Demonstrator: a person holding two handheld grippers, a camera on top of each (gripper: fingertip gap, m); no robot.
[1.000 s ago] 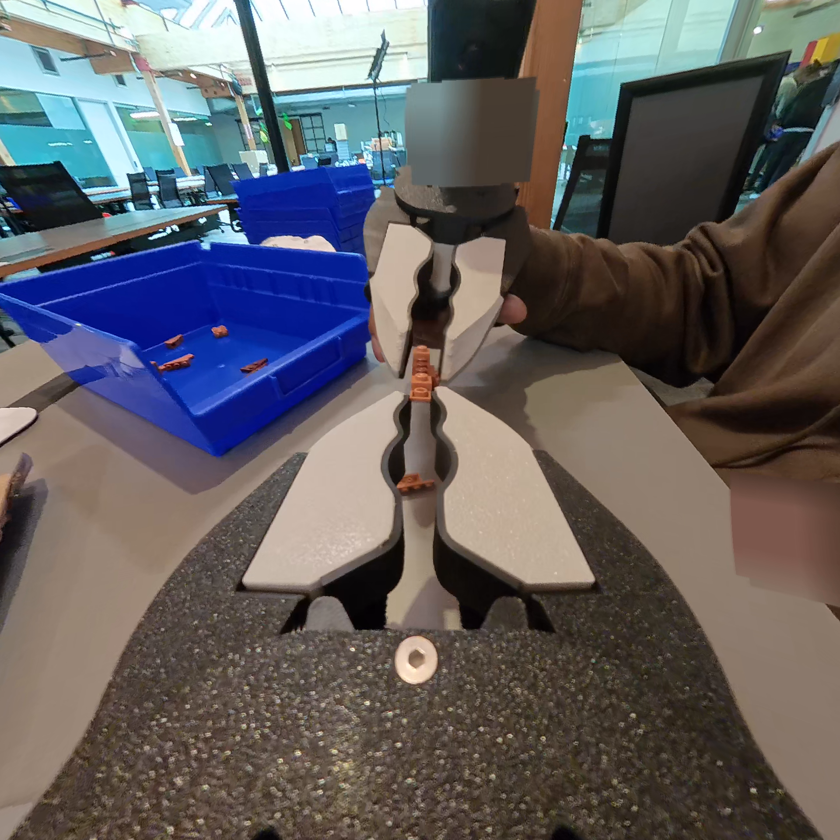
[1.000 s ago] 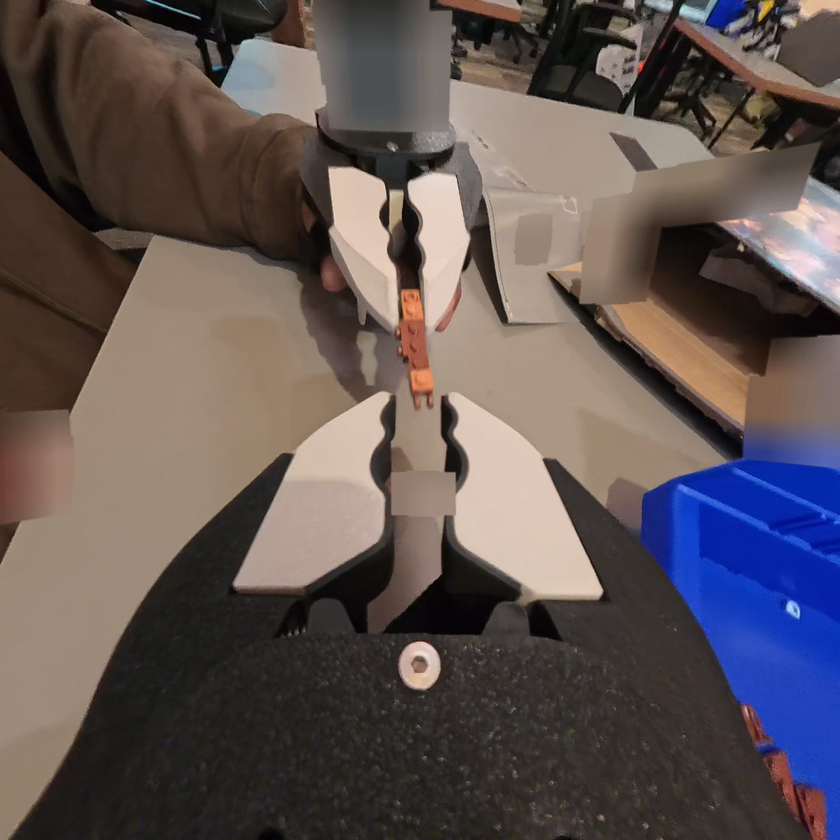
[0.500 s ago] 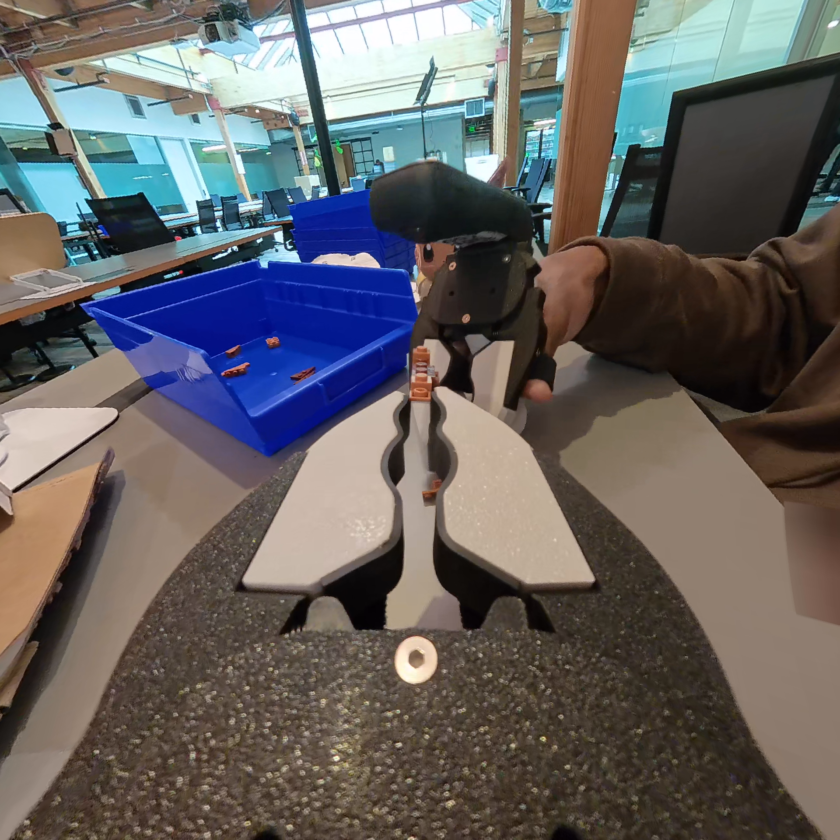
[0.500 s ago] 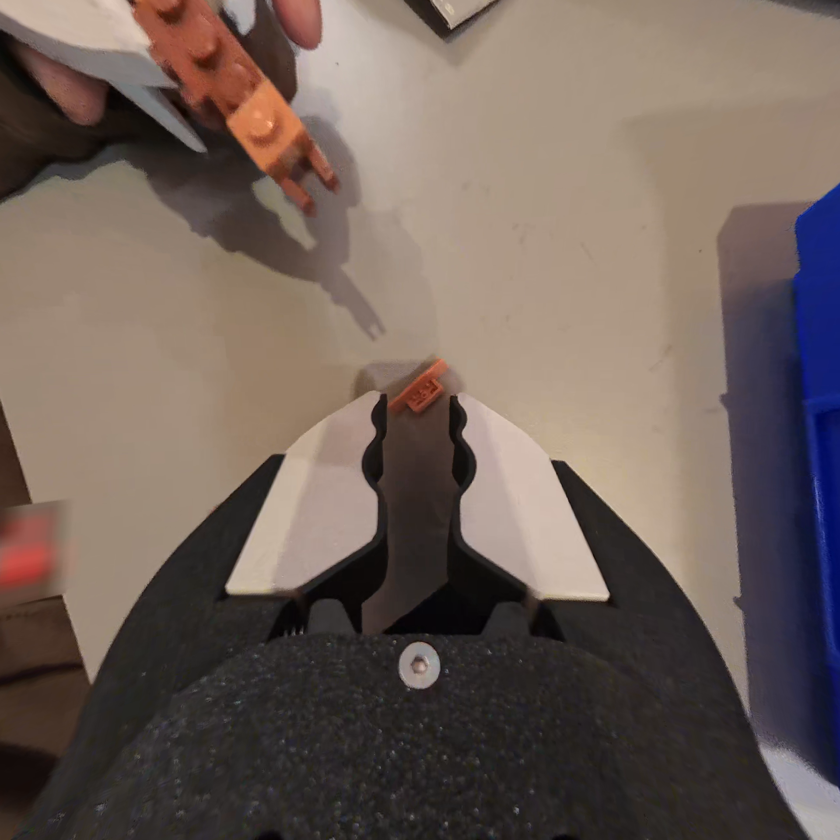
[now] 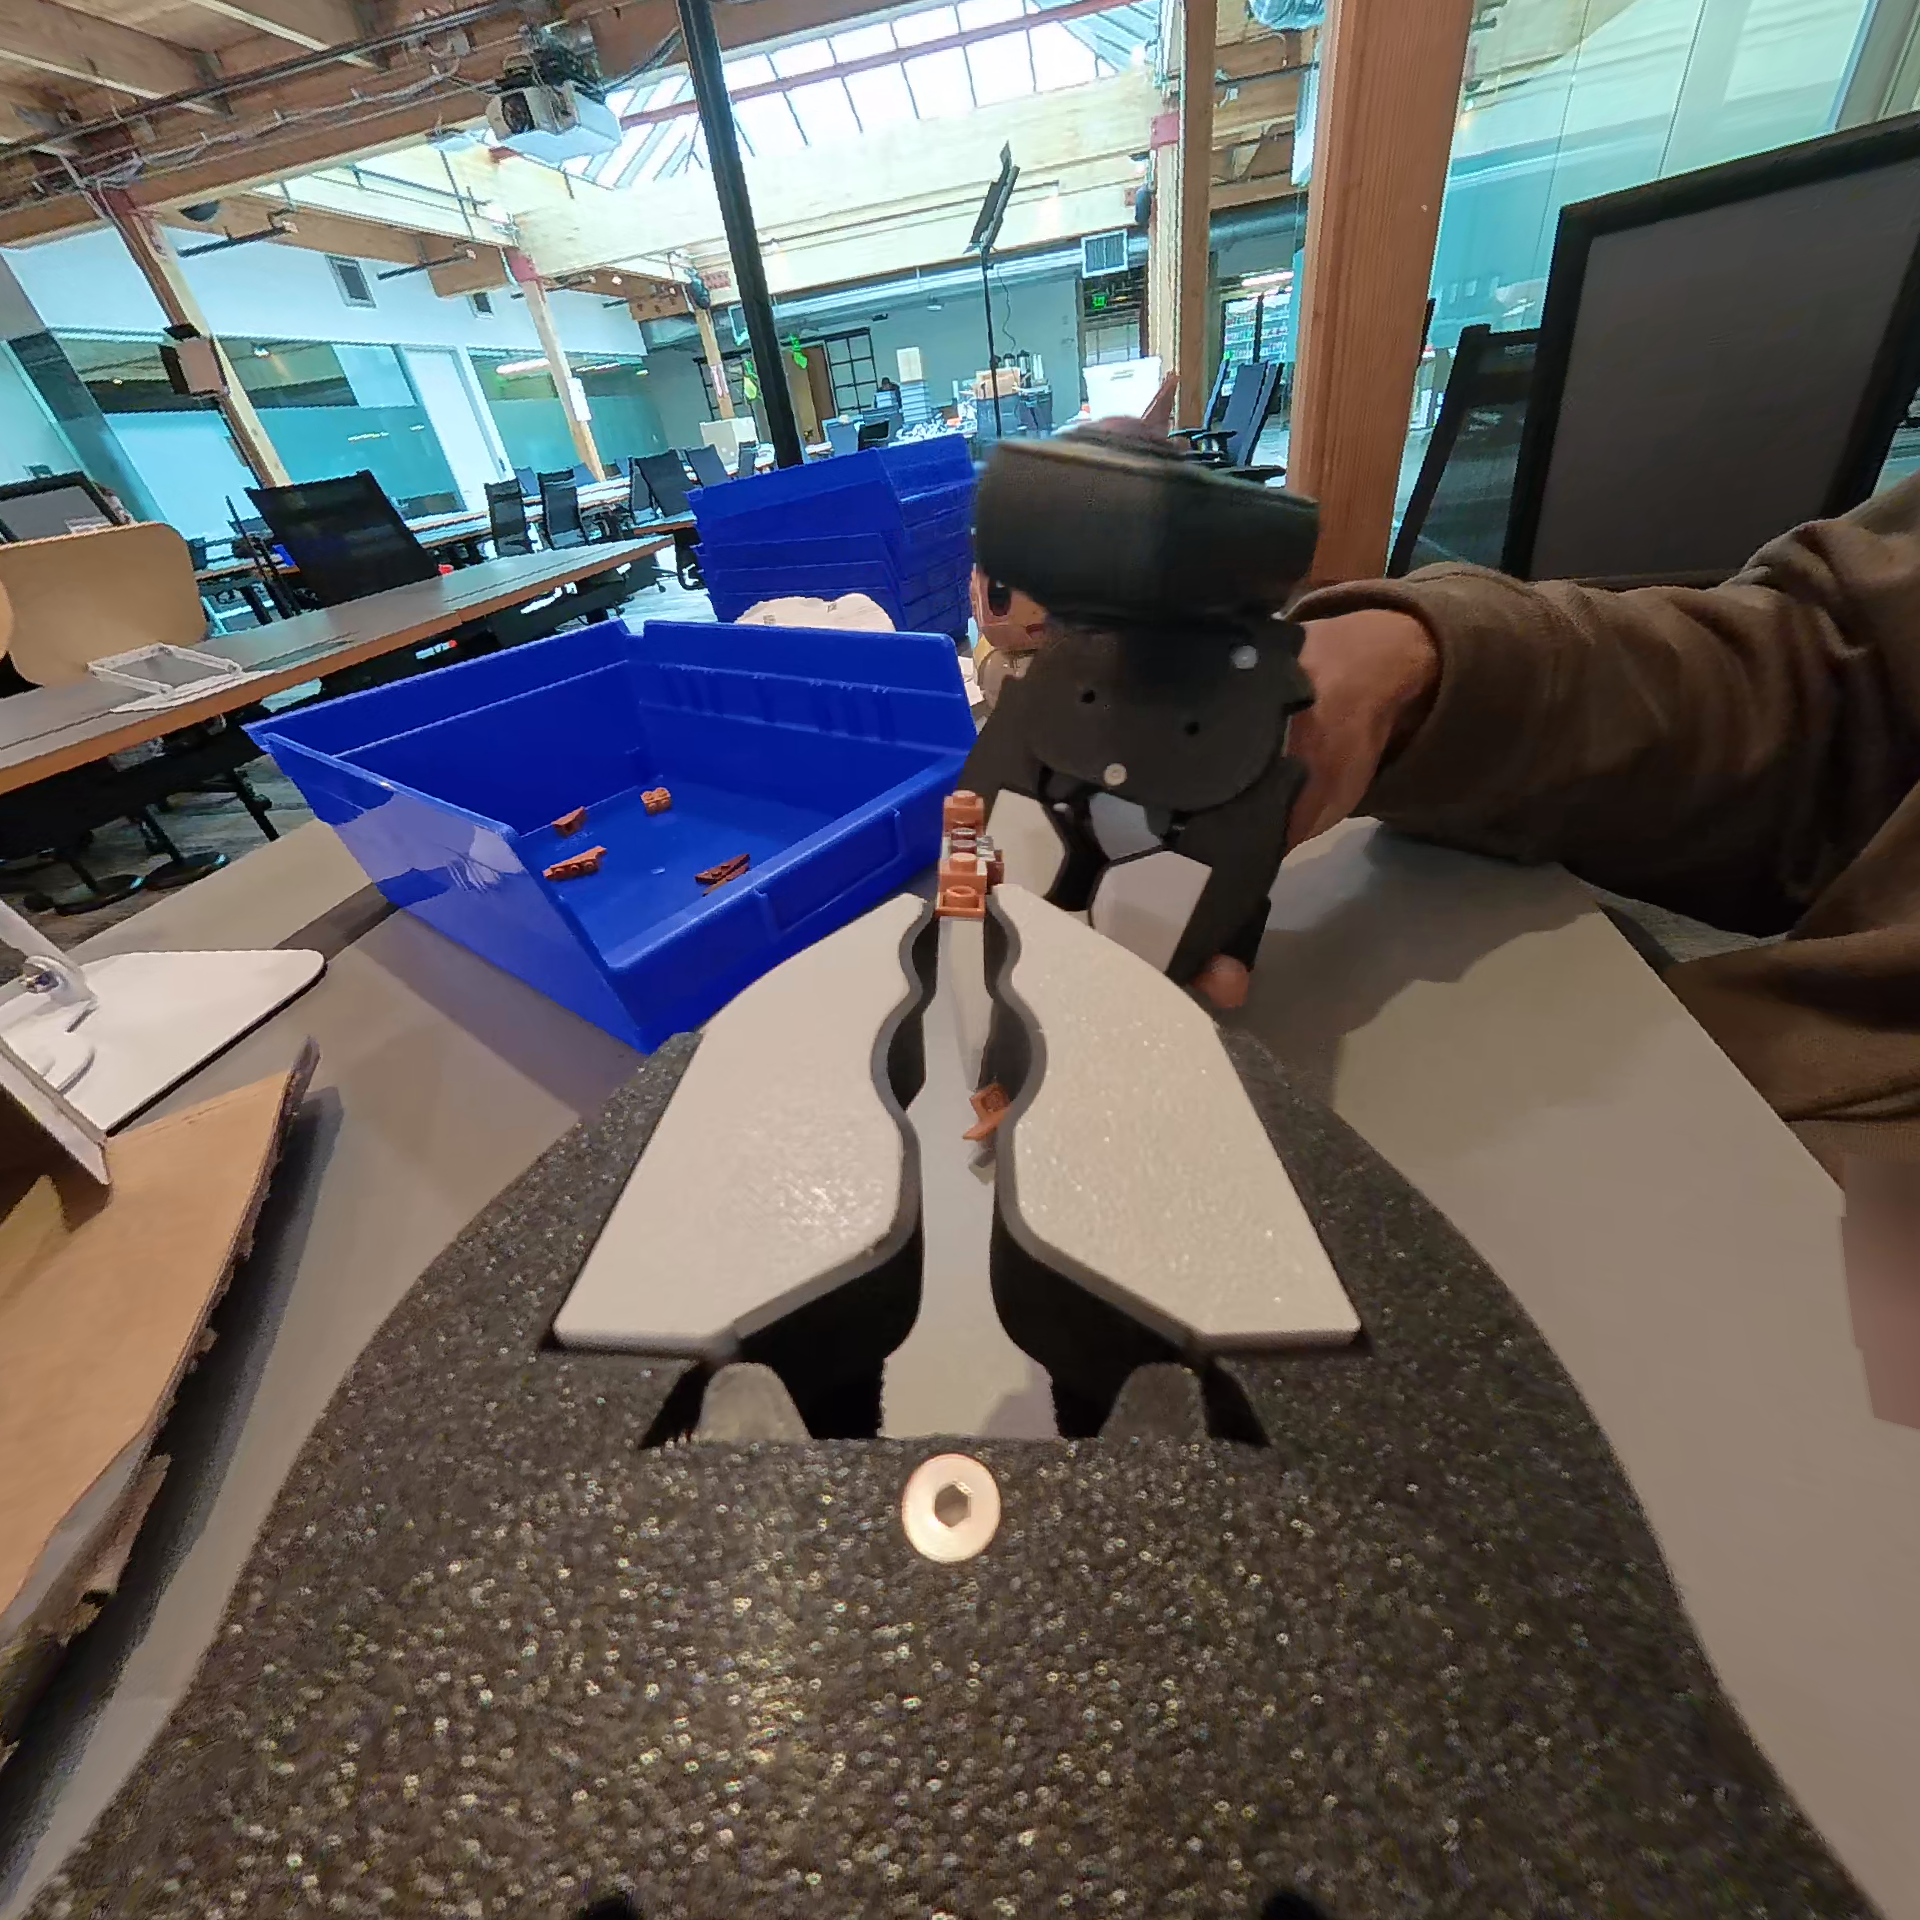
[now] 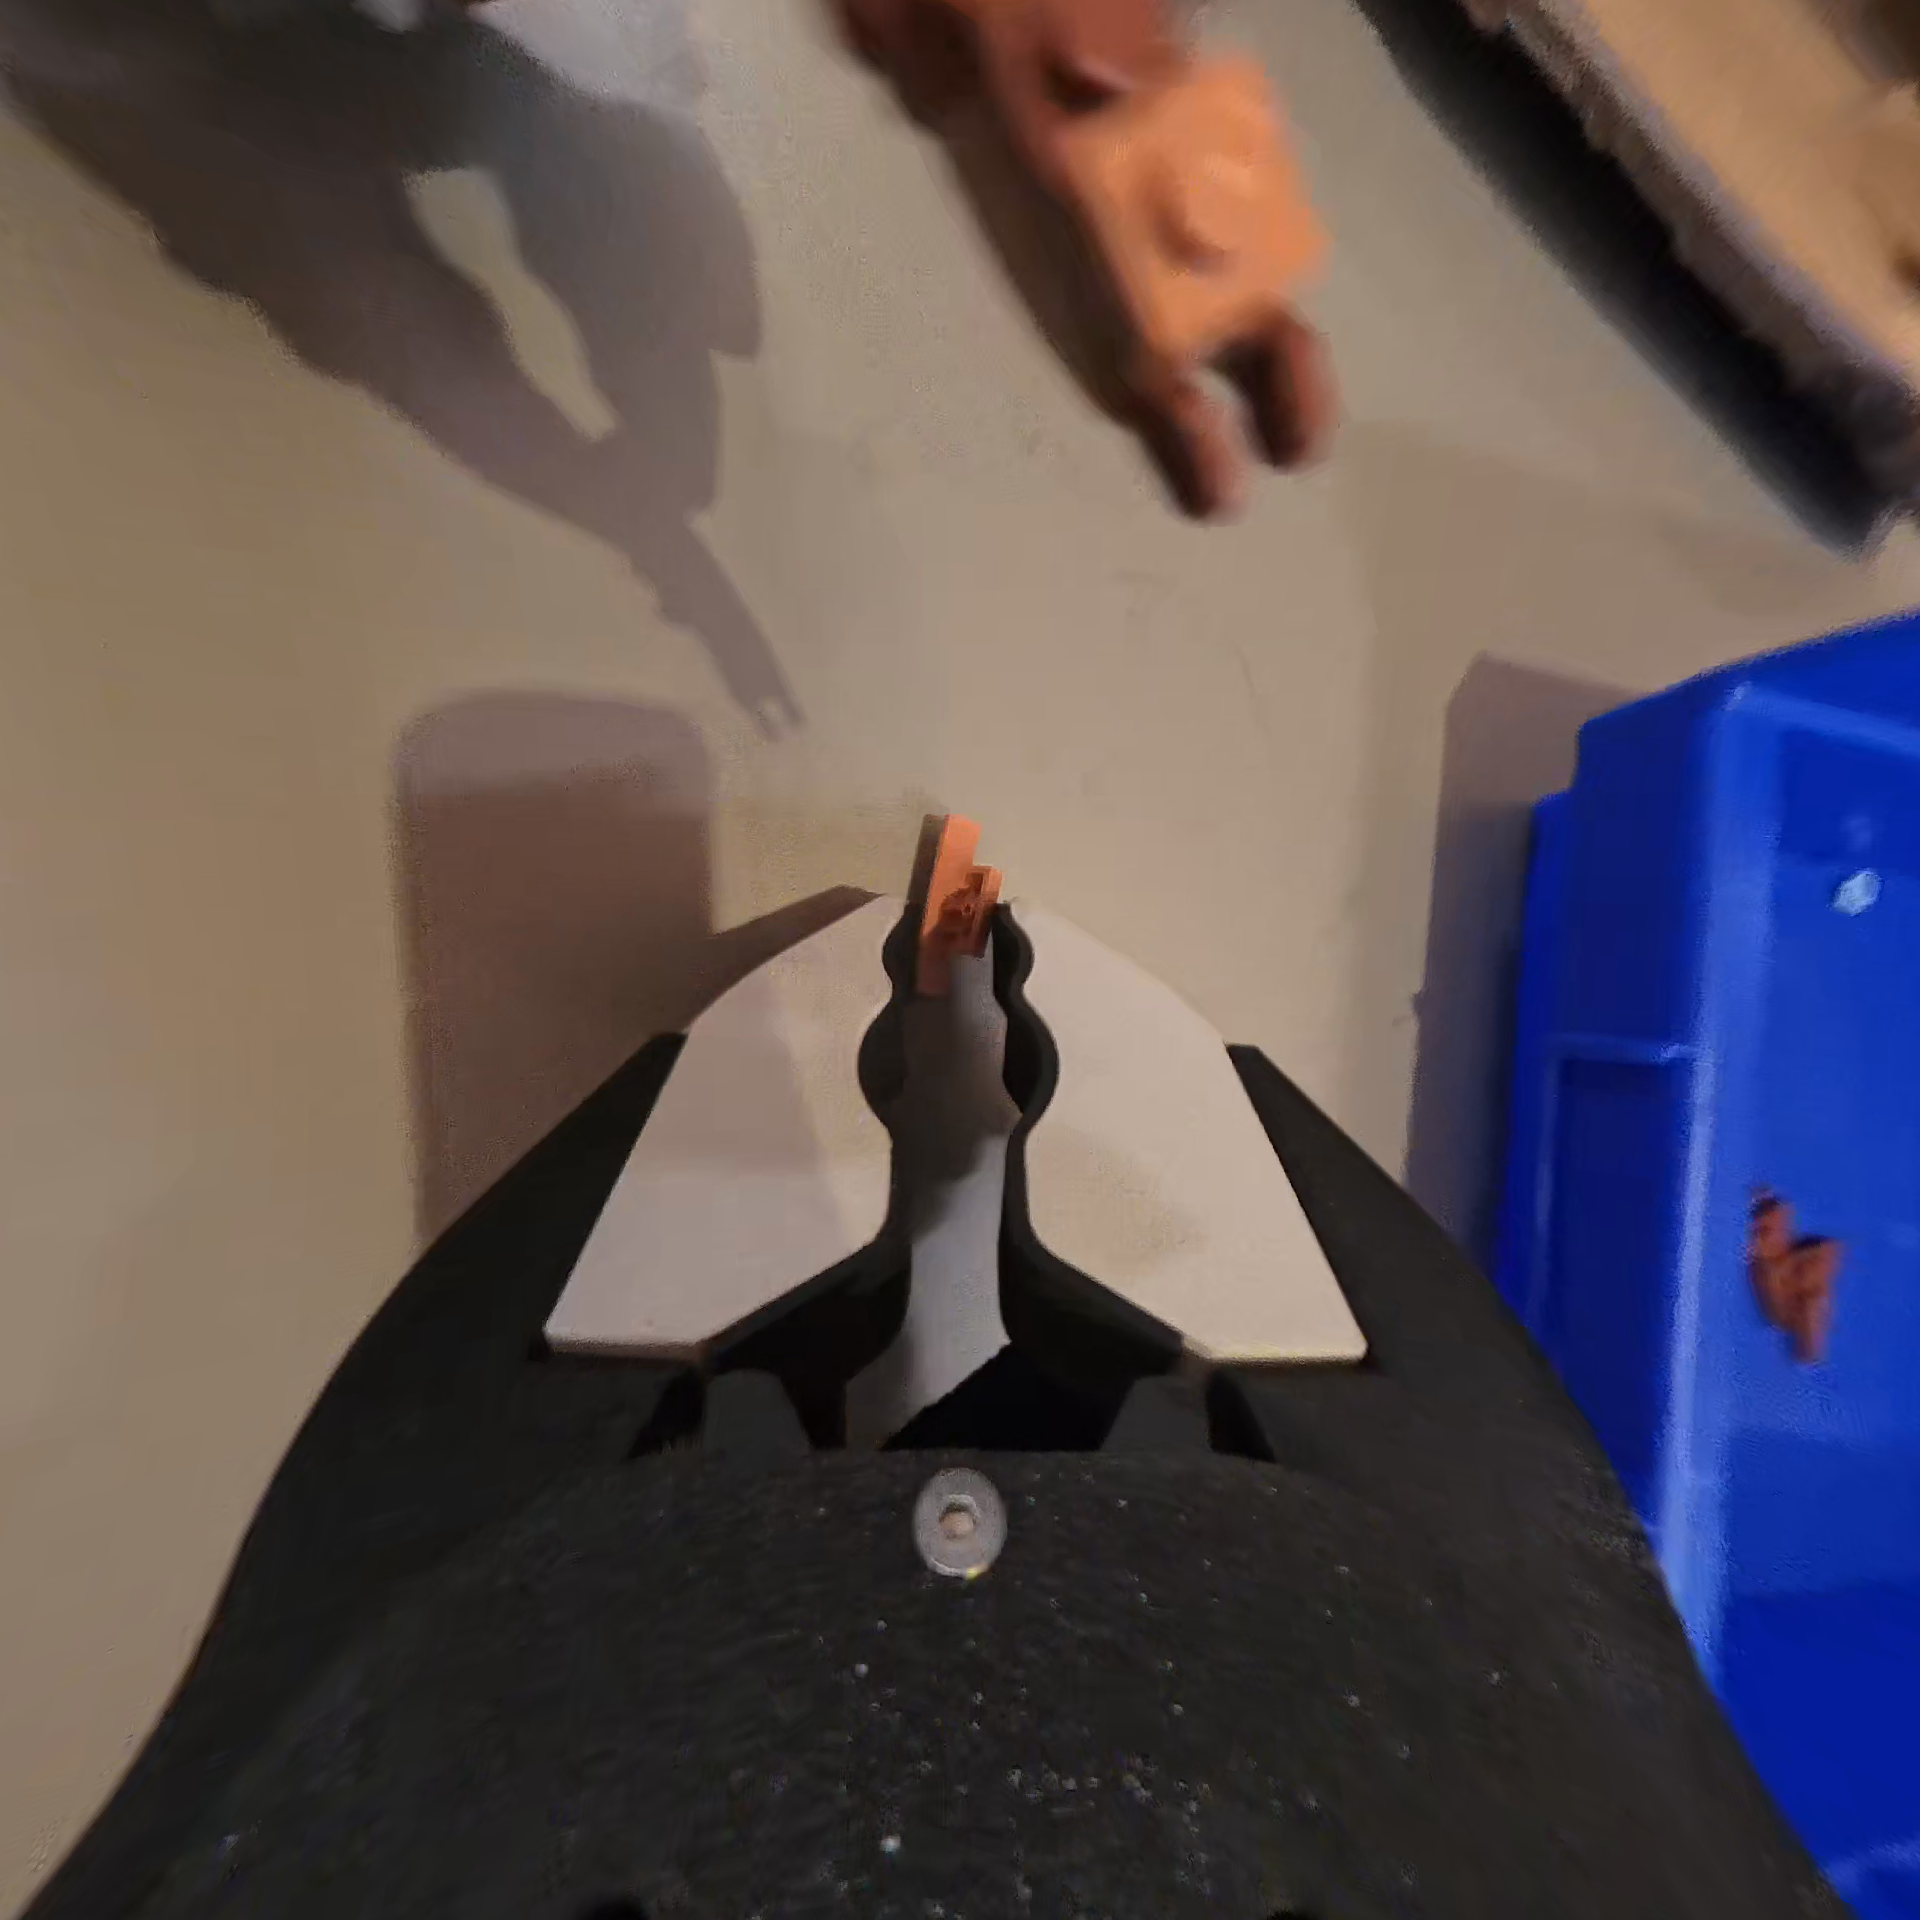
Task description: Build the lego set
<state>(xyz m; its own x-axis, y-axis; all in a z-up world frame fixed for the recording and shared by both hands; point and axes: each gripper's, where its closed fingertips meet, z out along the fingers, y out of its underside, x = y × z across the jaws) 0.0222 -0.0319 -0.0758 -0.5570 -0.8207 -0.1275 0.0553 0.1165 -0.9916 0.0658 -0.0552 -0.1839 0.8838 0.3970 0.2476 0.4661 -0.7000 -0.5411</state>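
Black speckled foam body, grey tongs (image 5: 961,914), silver hex screw (image 5: 951,1505); brown sleeve (image 5: 1662,707).

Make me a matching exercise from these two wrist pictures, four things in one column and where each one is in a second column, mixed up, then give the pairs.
Things:
1. brown brick assembly
2. small orange piece
3. loose brown bricks
4. cardboard sheet

Places:
A. on the floor of the blue bin
B. gripped at the tips of the left tongs
C. flat on the grey table, at the left edge of the left wrist view
D. pinched upright between the tips of the right tongs

Pairs: 1-B, 2-D, 3-A, 4-C
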